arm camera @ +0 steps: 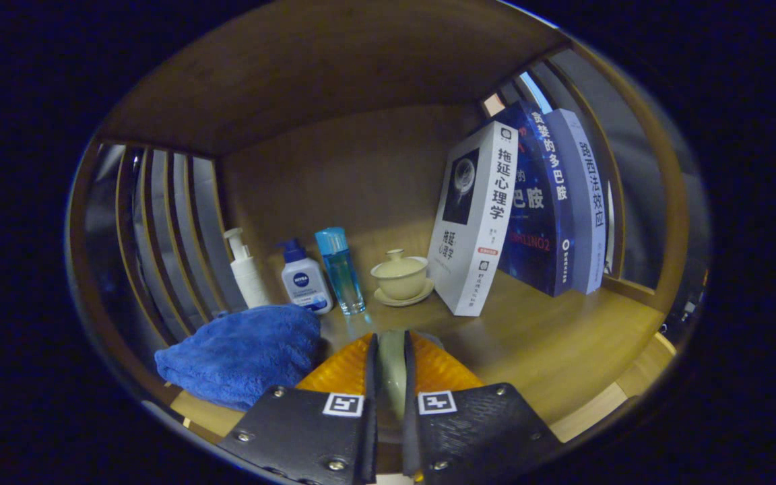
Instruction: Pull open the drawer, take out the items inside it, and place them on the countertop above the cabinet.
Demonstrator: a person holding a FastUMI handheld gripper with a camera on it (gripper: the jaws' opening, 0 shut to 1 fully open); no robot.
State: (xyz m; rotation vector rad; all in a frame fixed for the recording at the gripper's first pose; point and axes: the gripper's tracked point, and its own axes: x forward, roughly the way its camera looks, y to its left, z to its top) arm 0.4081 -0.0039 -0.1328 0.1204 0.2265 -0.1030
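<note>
The gripper (391, 350) sits low over the wooden countertop (550, 350), its two fingers drawn close together with a thin pale-green object (391, 367) pinched in the narrow gap between them — what that object is cannot be made out.

Just left of the fingers a blue towel (243, 353) lies crumpled on the wood. Beyond it, near the back wall, three bottles stand upright in a row: a white pump bottle (246, 269), a white bottle with a blue cap (304, 279) and a clear blue bottle (341, 269). Straight ahead of the fingers a cream lidded cup (399, 275) rests on its saucer — just beside a white book (472, 219) that leans back against two blue books (556, 202).

The drawer is out of sight.
</note>
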